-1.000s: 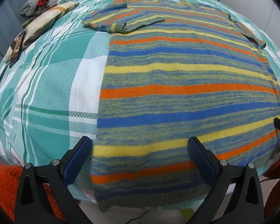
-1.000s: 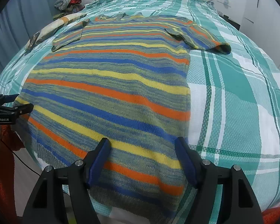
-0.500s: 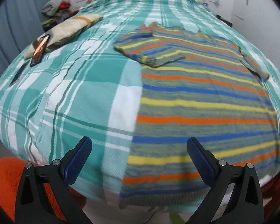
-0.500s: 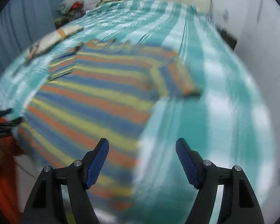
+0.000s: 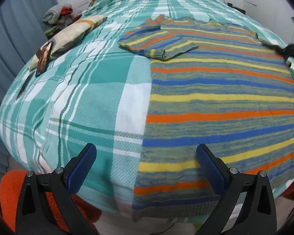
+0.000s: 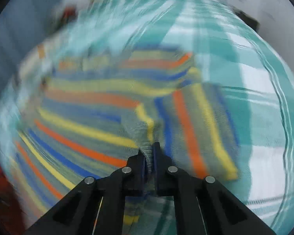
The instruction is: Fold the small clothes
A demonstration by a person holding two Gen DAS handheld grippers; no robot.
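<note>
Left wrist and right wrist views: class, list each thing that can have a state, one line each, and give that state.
Striped sweater: spread flat on the bed, near sleeve folded in over its body.
Right sleeve: pinched at its fabric, blurred.
Left tool: open, holds nothing, above the sweater's edge.
Right tool: has just been closing, now shut on the sleeve fabric.
Phone: leaning on the pillow.
Bedspread: smooth.

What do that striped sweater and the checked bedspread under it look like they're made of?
The sweater looks like knitted yarn, matte and soft: ribbed cuff, blended stripes. The bedspread looks like woven cotton, matte: a fine grid texture shows in its squares. Fibre uncertain.
</note>
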